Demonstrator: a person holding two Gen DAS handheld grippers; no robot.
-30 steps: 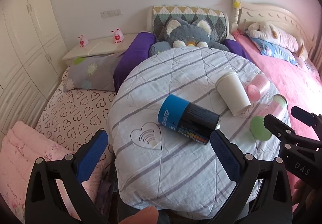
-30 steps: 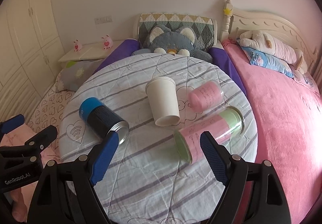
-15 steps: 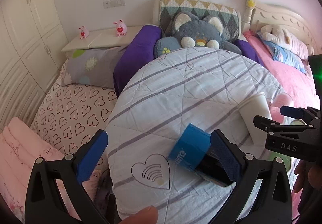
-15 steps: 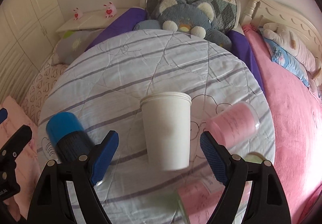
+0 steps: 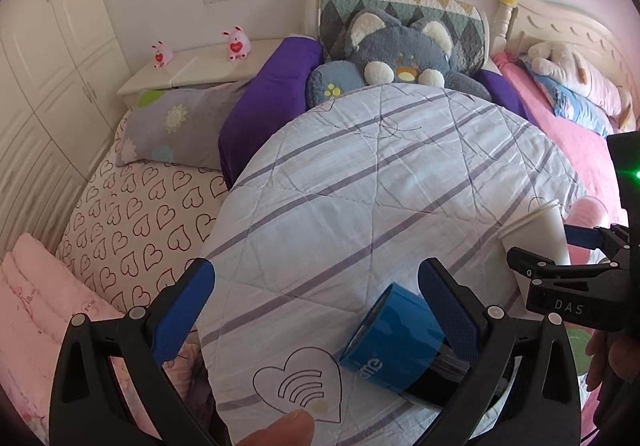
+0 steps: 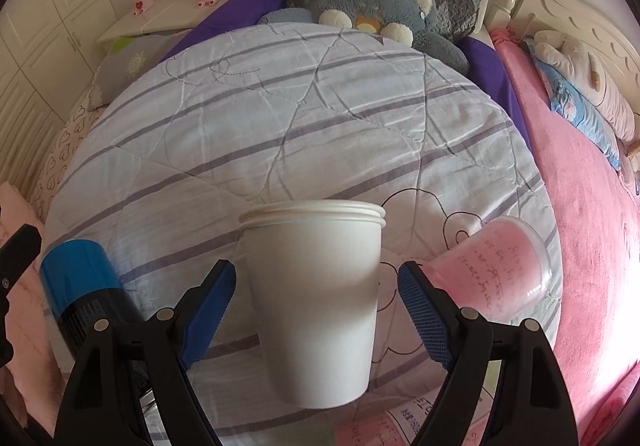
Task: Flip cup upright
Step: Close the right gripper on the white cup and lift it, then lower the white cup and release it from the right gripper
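A white paper cup (image 6: pixel 316 302) lies on its side on the round striped table (image 6: pixel 280 133), rim pointing away from me. My right gripper (image 6: pixel 316 286) is open, its blue pads on either side of the cup without touching it. The cup also shows at the right of the left wrist view (image 5: pixel 540 234), with the right gripper (image 5: pixel 560 254) around it. My left gripper (image 5: pixel 316 286) is open and empty, above the table's near left part.
A blue and black can (image 5: pixel 400 346) lies beside the left gripper's right finger, also in the right wrist view (image 6: pixel 84 294). A pink cup (image 6: pixel 500 270) lies right of the white cup. A plush cat (image 5: pixel 400 53) sits behind the table. Beds surround it.
My right gripper has moved forward and down until its open fingers flank the white cup. My left gripper has shifted left and lower, so the blue can now sits by its right finger.
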